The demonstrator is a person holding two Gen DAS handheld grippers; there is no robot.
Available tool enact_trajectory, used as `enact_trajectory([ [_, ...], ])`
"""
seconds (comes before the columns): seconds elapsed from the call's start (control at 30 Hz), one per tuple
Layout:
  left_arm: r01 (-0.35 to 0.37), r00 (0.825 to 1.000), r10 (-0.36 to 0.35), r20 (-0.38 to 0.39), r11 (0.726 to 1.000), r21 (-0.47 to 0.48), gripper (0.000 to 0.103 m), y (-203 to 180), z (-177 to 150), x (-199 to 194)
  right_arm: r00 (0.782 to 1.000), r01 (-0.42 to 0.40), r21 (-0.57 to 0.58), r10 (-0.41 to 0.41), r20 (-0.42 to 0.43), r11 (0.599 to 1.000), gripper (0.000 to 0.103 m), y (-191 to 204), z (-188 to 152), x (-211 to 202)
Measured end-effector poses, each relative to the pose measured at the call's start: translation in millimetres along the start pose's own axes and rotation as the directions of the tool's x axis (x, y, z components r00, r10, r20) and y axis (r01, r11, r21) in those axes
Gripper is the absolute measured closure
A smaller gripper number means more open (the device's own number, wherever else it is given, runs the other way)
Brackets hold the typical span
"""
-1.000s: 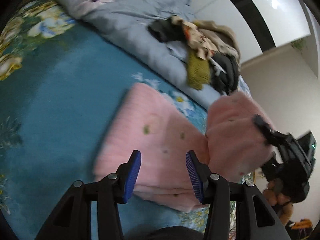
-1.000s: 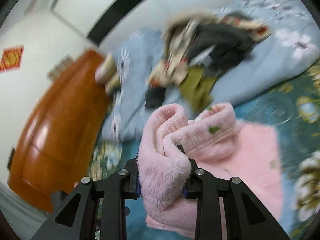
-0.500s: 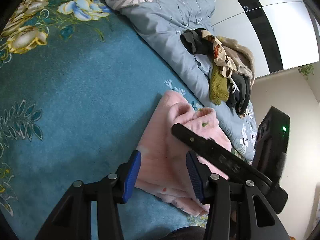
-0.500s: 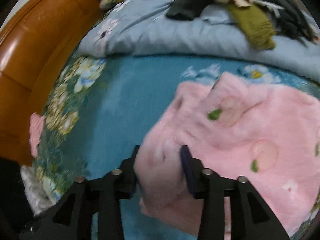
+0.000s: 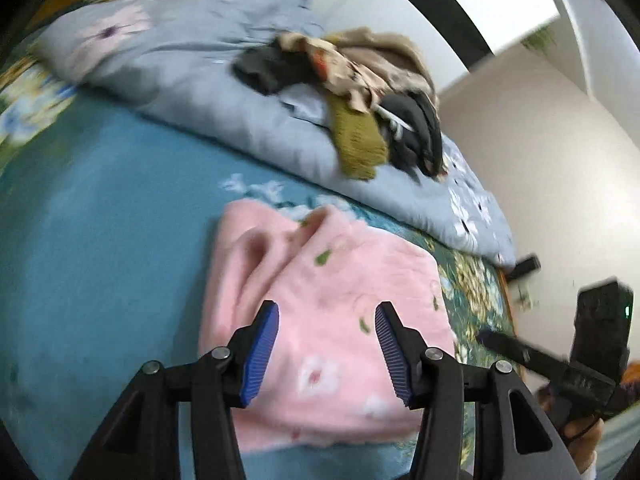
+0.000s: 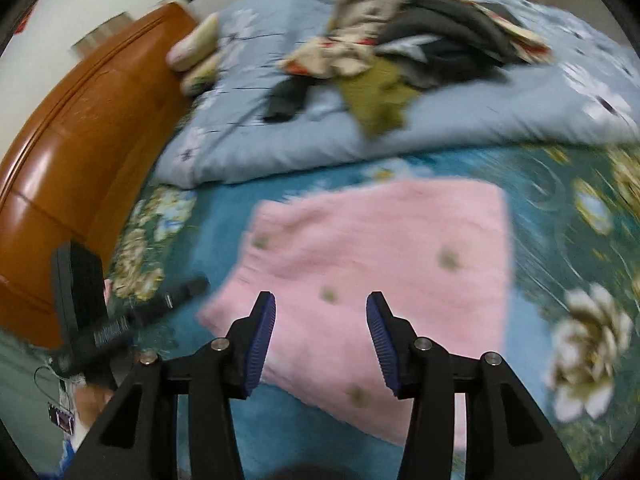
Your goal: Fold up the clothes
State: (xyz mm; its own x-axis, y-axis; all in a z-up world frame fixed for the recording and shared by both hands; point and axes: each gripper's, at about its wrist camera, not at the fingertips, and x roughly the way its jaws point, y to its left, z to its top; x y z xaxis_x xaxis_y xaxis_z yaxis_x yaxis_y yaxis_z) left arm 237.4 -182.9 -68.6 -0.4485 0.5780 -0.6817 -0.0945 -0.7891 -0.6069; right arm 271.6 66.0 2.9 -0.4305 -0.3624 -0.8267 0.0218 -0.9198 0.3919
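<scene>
A pink fleece garment (image 5: 340, 292) (image 6: 380, 248) lies folded flat in a rough rectangle on the blue floral bedspread (image 5: 100, 220). My left gripper (image 5: 327, 308) hovers over its near edge; its jaws are opening and nothing is between the blue pads. My right gripper (image 6: 321, 298) hangs open above the garment's near left corner, not touching the fleece. Each gripper shows at the edge of the other's view: the right one (image 5: 516, 350) to the garment's right, the left one (image 6: 176, 298) to its left.
A heap of unfolded clothes (image 5: 360, 92) (image 6: 400, 40) sits on a grey-blue flowered quilt (image 5: 192, 80) behind the garment. A glossy wooden headboard (image 6: 72, 140) and pillows (image 6: 192, 48) bound the bed's left side. A white wall rises beyond.
My right gripper let go of the bunched pink fold, which now lies flat on the garment. Both grippers have drawn back toward the near edge and tilted.
</scene>
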Motion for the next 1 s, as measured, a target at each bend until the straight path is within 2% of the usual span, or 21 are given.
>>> enact_trajectory([
  [0.1,0.013,1.0,-0.011,-0.018,0.998,0.061,0.049,-5,19,22,1.0,0.023,0.08,-0.023,-0.005,0.997,0.054,-34,-17,-16],
  [0.2,-0.004,0.997,0.01,-0.075,0.997,0.078,0.049,0,31,46,0.999,0.04,0.144,-0.04,0.0,0.989,0.054,-58,-29,-29],
  [0.33,-0.021,0.987,0.032,-0.156,0.997,0.071,0.049,12,22,60,0.999,0.032,0.186,-0.035,0.012,0.982,0.054,-76,-36,-38],
  [0.47,0.028,0.983,-0.027,-0.181,1.0,0.001,0.049,28,1,52,1.0,0.014,0.179,-0.016,0.008,0.984,0.054,-74,-38,-25],
  [0.57,0.058,0.978,-0.073,-0.197,0.995,-0.084,0.049,43,-11,48,0.999,0.006,0.16,-0.001,-0.033,0.987,0.054,-68,-43,-1],
  [0.67,0.036,0.974,-0.055,-0.22,0.995,-0.089,0.049,45,-17,50,0.998,0.017,0.159,-0.006,-0.07,0.987,0.054,-64,-47,16],
  [0.77,0.034,0.973,-0.048,-0.226,0.997,-0.065,0.057,38,-19,46,0.998,0.012,0.185,0.0,-0.064,0.983,0.054,-68,-48,16],
  [0.83,0.034,0.973,-0.042,-0.228,0.999,-0.039,0.087,30,-18,42,0.999,0.006,0.206,0.006,-0.054,0.979,0.054,-71,-47,13],
  [0.93,0.041,0.976,-0.039,-0.215,0.999,0.003,0.09,15,-15,35,0.999,0.003,0.217,0.006,-0.043,0.976,0.054,-72,-44,11],
  [1.0,0.106,0.981,-0.102,-0.167,0.994,0.014,0.09,5,-8,18,0.999,-0.003,0.205,0.011,-0.038,0.979,0.054,-68,-42,10],
])
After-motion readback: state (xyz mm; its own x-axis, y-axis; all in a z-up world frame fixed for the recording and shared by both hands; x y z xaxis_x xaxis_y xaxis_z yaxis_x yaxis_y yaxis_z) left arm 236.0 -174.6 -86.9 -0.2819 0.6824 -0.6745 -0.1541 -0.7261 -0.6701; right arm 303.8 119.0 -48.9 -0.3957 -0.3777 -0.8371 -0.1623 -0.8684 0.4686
